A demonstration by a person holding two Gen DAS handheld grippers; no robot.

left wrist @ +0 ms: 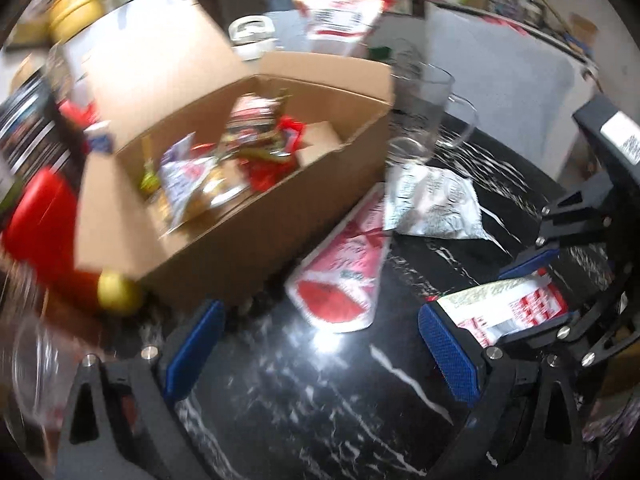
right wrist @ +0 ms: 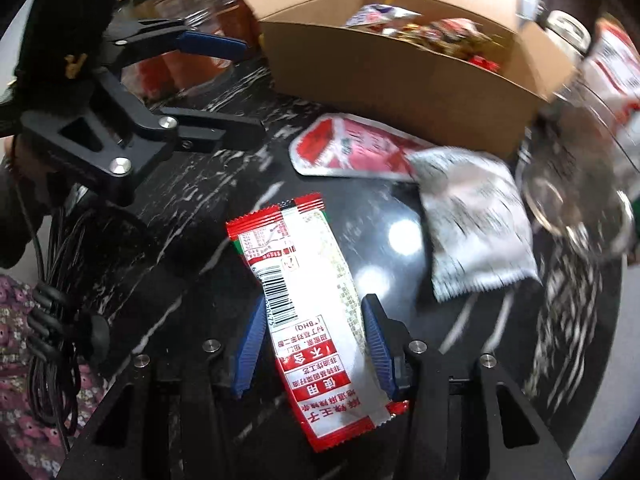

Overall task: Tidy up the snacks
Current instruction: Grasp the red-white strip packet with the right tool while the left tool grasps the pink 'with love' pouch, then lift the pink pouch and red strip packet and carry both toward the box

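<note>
The right hand-held gripper (right wrist: 316, 344) clamps a red-and-white foil snack packet (right wrist: 304, 292), nearest the lens. The black marbled surface (right wrist: 192, 200) carries an open brown cardboard box (right wrist: 400, 76) of snacks at twelve o'clock. The left hand-held gripper (left wrist: 320, 352) gapes, holding nothing.

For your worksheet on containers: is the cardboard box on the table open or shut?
Open. The cardboard box has its flap raised, and snack packets show inside it.
</note>
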